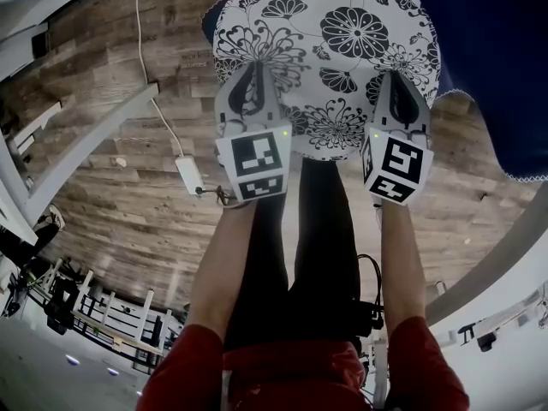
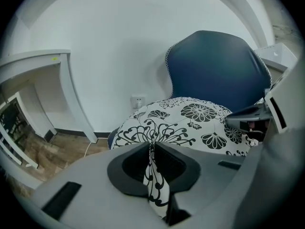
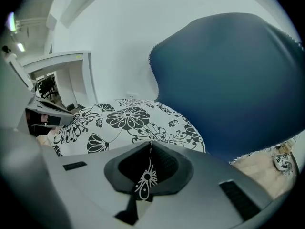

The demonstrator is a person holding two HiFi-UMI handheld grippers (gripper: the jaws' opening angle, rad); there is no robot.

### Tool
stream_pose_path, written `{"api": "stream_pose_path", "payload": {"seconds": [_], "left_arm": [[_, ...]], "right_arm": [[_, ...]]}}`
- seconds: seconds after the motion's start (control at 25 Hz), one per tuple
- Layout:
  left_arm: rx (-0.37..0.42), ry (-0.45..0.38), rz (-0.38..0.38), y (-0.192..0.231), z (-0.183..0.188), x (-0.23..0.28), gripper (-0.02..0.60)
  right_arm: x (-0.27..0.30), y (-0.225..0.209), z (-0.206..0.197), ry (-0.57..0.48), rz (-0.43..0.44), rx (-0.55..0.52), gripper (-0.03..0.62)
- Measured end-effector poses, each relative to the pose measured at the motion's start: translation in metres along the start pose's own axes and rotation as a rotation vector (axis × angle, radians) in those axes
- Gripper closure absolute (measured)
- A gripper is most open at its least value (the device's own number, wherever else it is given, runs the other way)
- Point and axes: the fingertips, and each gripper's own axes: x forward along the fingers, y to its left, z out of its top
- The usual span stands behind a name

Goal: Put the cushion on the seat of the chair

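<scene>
Wood floor (image 1: 128,187) below; my left claw (image 1: 251,71) and right claw (image 1: 401,84) each pinch the cushion (image 1: 342,41) by its edge over the chair (image 1: 488,58). Best kept level and centred.

Both arms reach forward, roughly parallel, toward the cushion (image 1: 342,32). The left tool (image 1: 252,75) grips the cushion's near edge on its left side, jaws pinched together on a fold of fabric. The right tool (image 1: 400,88) grips the near edge on the cushion's right side, jaws likewise closed on a thin fold. The left marker cube (image 1: 257,163) and right marker cube (image 1: 396,165) sit just short of the cushion. The left forearm (image 1: 227,264) and right forearm (image 1: 402,264) are bare; red sleeves (image 1: 184,366) cover the upper arms, with dark-clad legs (image 1: 317,255) between
</scene>
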Motion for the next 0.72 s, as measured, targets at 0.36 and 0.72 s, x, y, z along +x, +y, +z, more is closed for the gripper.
{"api": "stream_pose_path", "payload": {"seconds": [0.36,0.72], "left_arm": [[0.007,-0.021,0.008,0.001,0.009,-0.014,0.549],[0.004,-0.09,-0.002,-0.002,0.042,-0.043,0.489]], "right_arm": [[-0.012,0.002,0.013,-0.036,0.003,0.004,0.563],[-0.038,0.0,0.044,-0.086,-0.005,-0.005,0.562]]}}
